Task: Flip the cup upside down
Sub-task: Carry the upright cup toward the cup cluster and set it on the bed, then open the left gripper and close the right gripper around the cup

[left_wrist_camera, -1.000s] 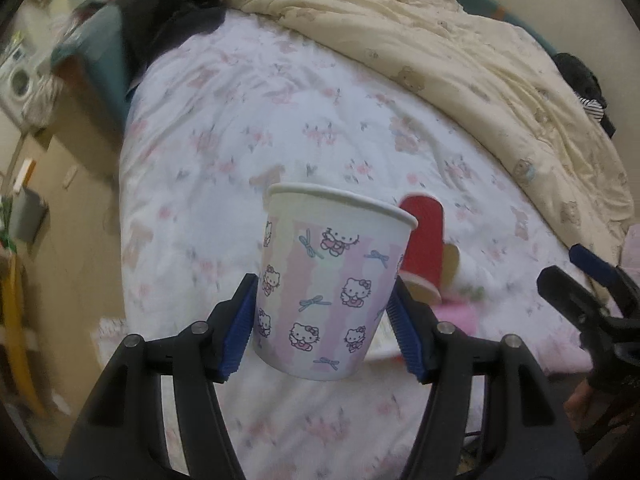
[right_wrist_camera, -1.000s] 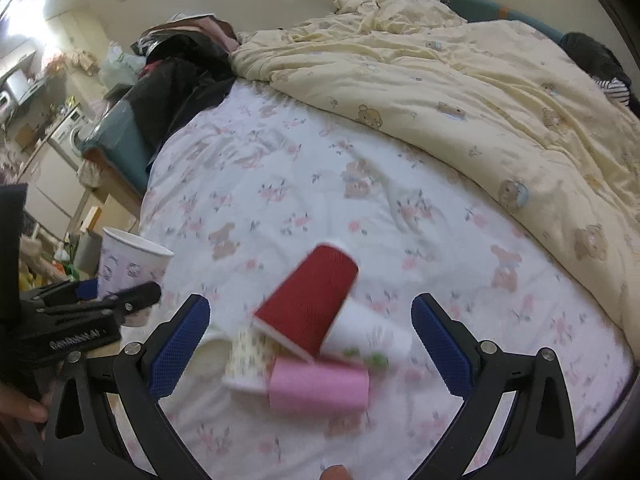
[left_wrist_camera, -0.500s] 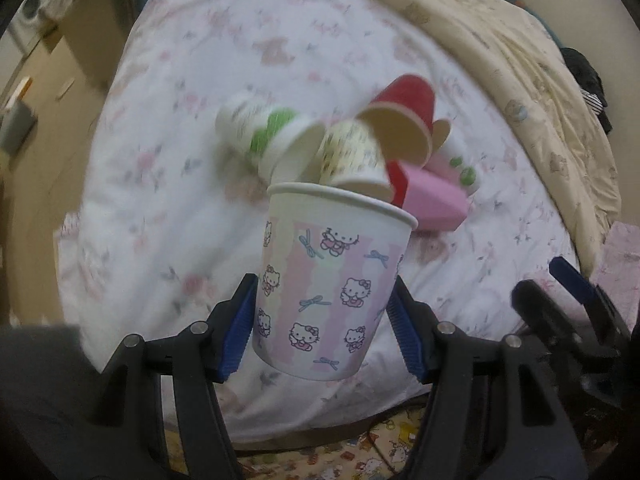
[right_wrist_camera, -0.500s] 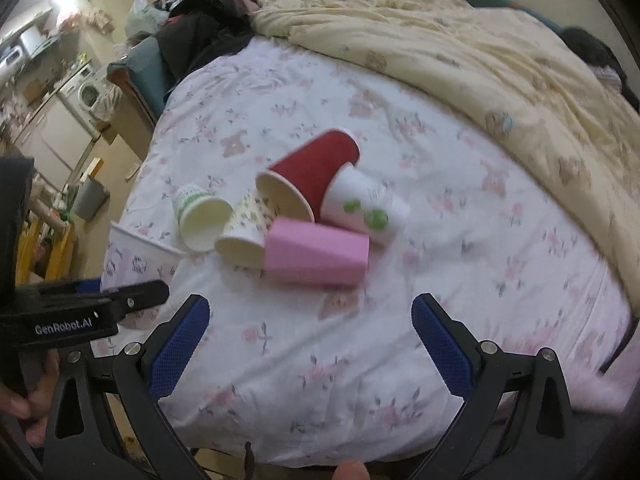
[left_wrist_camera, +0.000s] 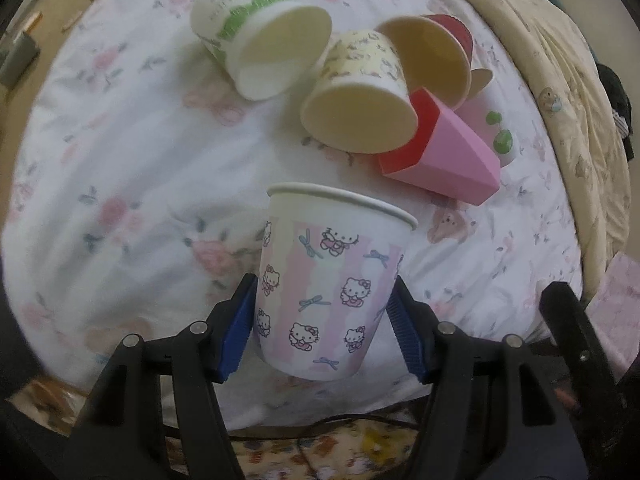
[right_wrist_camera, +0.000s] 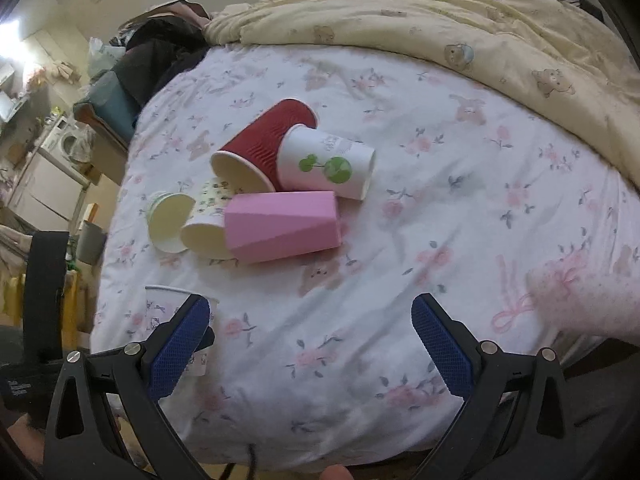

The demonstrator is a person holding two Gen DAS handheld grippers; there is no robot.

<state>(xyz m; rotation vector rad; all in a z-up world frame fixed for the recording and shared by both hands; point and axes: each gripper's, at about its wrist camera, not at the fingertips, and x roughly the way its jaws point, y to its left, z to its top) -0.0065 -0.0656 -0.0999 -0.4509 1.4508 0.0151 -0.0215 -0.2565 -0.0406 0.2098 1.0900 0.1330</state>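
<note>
My left gripper (left_wrist_camera: 322, 328) is shut on a Hello Kitty paper cup (left_wrist_camera: 328, 292) with pink stripes. The cup's rim points away from the camera, over the near part of the bed. The same cup (right_wrist_camera: 168, 300) shows at the lower left of the right wrist view, partly hidden by a blue finger pad (right_wrist_camera: 178, 346). My right gripper (right_wrist_camera: 312, 344) is open and empty above the bed's near edge.
A cluster of cups lies on its side on the floral sheet (right_wrist_camera: 460, 208): a pink faceted cup (right_wrist_camera: 282, 226), a red ribbed cup (right_wrist_camera: 264, 148), a white cup with green dots (right_wrist_camera: 328, 164), a patterned cup (left_wrist_camera: 360, 92), a green-and-white cup (left_wrist_camera: 256, 36). A yellow duvet (right_wrist_camera: 460, 16) lies beyond.
The left gripper with the Hello Kitty cup has tipped downward and come nearer the bed. The right gripper has swung towards the cup cluster and stays open.
</note>
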